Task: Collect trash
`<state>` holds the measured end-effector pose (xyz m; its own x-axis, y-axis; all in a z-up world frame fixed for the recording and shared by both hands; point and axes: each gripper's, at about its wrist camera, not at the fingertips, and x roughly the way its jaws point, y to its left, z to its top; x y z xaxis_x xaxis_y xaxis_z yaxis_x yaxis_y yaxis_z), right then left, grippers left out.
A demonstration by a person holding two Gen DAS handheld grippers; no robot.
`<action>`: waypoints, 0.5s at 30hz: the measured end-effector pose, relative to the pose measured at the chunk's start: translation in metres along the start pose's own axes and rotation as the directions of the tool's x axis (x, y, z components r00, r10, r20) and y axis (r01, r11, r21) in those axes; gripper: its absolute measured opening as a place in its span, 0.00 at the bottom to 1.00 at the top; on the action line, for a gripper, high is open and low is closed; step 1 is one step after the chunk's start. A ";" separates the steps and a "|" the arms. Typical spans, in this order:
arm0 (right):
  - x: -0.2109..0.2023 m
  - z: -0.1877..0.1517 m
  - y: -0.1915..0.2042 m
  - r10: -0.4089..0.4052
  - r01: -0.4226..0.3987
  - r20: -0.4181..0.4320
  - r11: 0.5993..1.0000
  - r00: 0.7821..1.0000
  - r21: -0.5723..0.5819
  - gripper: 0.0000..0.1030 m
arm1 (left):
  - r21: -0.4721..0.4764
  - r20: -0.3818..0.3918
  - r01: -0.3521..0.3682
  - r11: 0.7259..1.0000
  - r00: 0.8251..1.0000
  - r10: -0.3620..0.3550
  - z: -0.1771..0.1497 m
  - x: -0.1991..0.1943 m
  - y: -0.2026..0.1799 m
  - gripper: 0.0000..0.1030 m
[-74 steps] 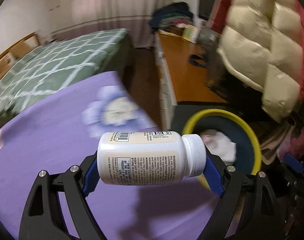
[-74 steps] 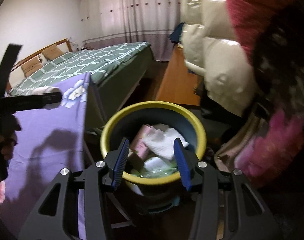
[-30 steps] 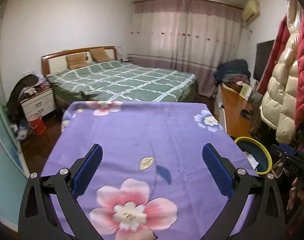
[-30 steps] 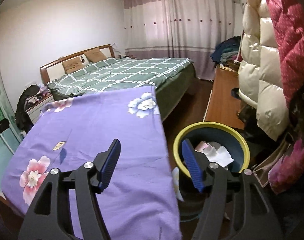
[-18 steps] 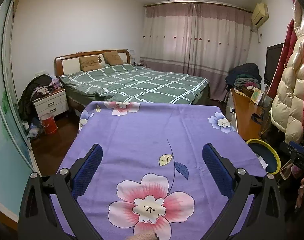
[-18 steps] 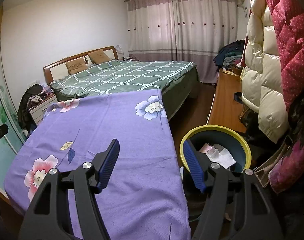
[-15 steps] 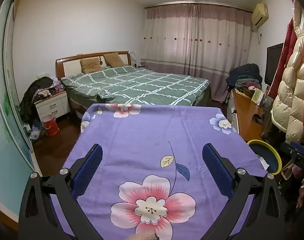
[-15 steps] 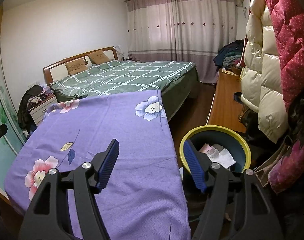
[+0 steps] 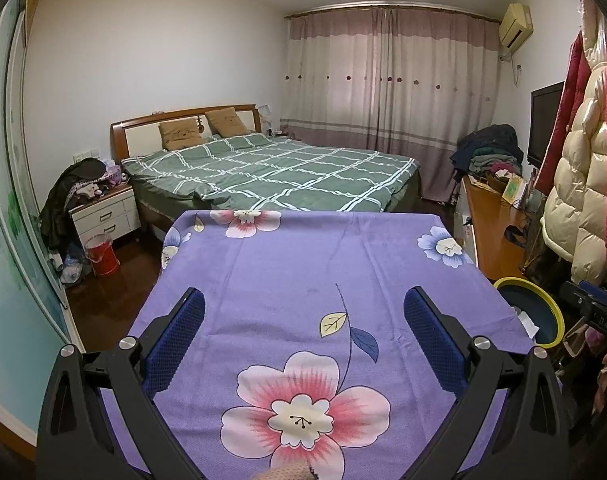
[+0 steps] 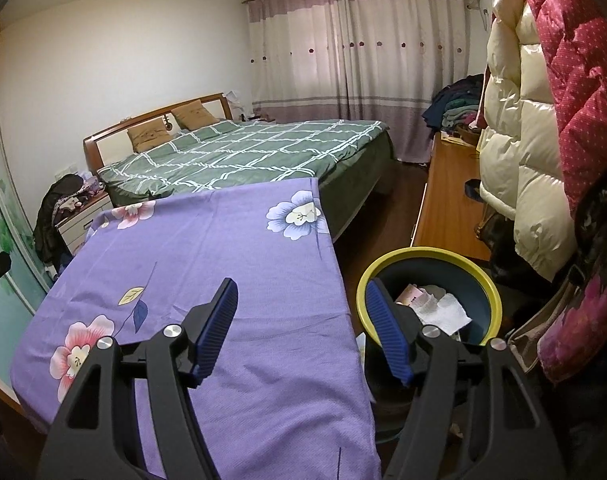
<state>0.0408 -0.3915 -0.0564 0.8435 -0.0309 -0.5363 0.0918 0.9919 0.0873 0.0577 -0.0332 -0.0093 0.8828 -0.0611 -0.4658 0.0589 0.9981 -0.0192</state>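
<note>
Bottle gone from left claw [image 9: 303, 316]; 2 claws, right claw [image 10: 301, 312] too, released, empty; 1 bin [image 10: 489, 280].

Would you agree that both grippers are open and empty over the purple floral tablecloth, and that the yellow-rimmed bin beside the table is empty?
Not quite: the yellow-rimmed bin is not empty. The right wrist view shows crumpled white paper and a pinkish packet inside it. The rest holds: the left gripper and right gripper are both open and empty over the purple floral tablecloth.
</note>
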 end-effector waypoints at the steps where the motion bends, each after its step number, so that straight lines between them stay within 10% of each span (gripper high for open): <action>1: 0.000 0.000 0.000 0.001 -0.001 0.000 1.000 1.000 0.001 0.62 | 0.000 0.000 0.000 1.000 1.000 0.000 0.001 0.001 0.001 0.95; 15: 0.000 0.001 0.000 0.000 0.000 -0.001 1.000 1.000 0.001 0.62 | 0.006 0.003 -0.016 1.000 1.000 0.016 -0.001 0.004 0.002 0.95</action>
<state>0.0410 -0.3919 -0.0558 0.8431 -0.0311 -0.5368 0.0924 0.9919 0.0877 0.0610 -0.0317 -0.0125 0.8851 -0.0452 -0.4631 0.0475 0.9988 -0.0065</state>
